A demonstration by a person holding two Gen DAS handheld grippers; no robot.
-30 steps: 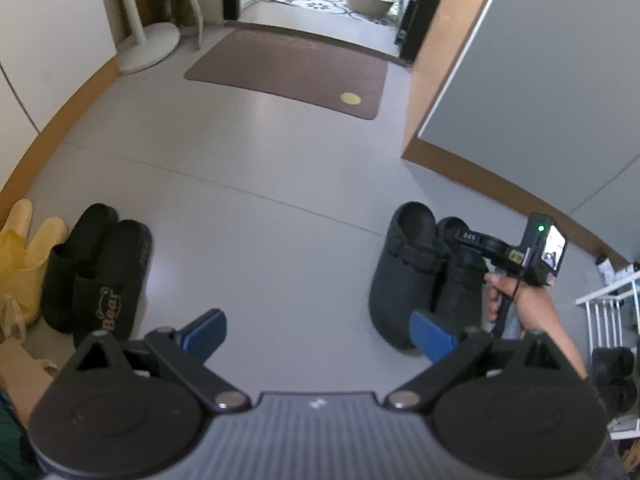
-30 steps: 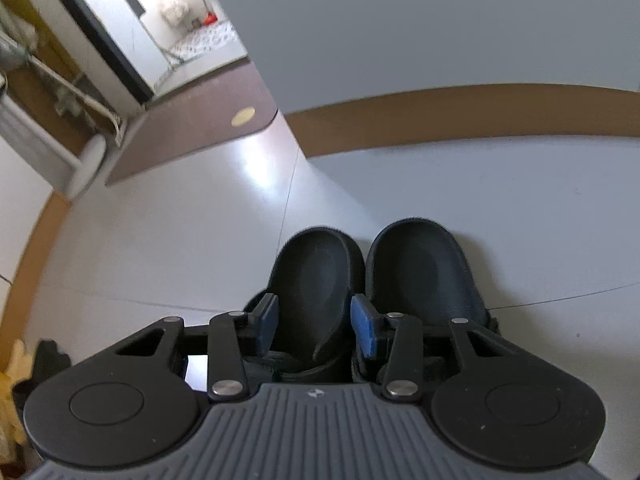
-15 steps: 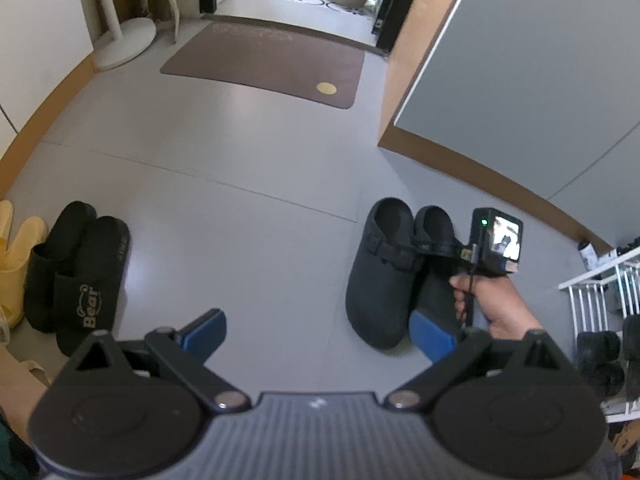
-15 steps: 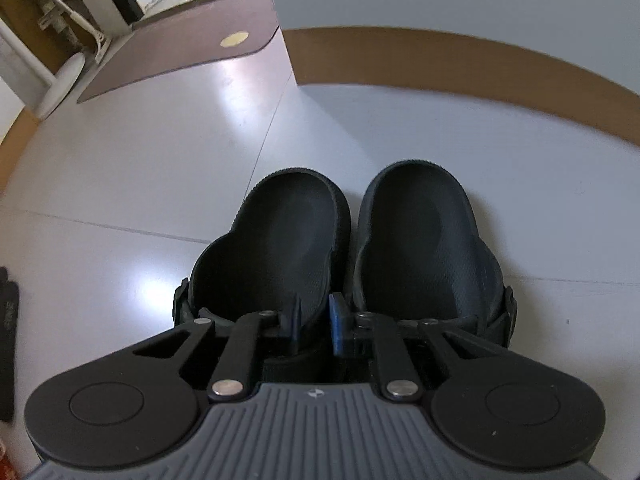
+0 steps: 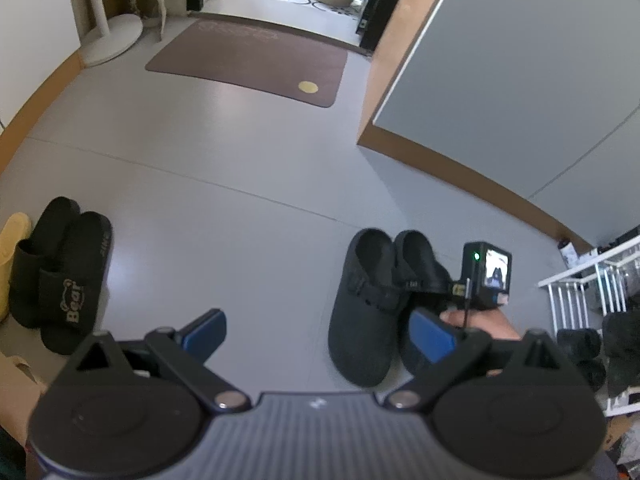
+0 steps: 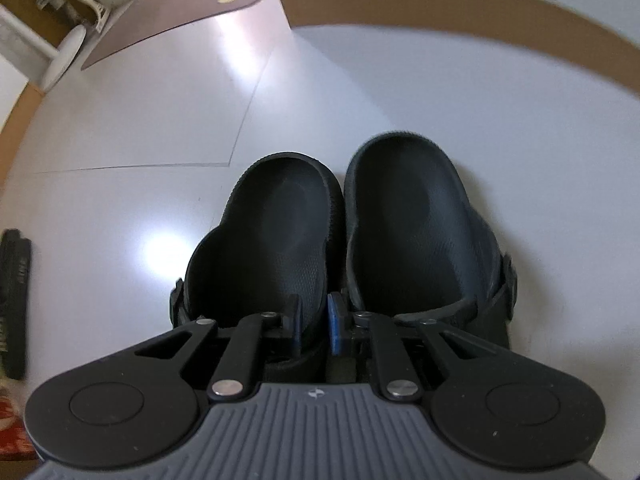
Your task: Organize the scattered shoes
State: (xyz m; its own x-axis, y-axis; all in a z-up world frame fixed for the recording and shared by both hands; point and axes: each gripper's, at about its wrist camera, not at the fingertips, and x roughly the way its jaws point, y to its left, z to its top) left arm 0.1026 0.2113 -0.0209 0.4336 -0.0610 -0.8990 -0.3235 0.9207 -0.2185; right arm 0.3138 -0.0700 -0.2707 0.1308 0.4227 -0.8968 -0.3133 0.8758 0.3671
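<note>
Two black clogs (image 6: 340, 248) sit paired, right gripper (image 6: 314, 322) fingers clamped on their inner walls; left gripper (image 5: 316, 334) fingers apart; shelving remains.

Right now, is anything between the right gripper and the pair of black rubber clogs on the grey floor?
Nothing visible. The right gripper is already shut on the pair of black rubber clogs, pinching where their inner walls meet.
</note>
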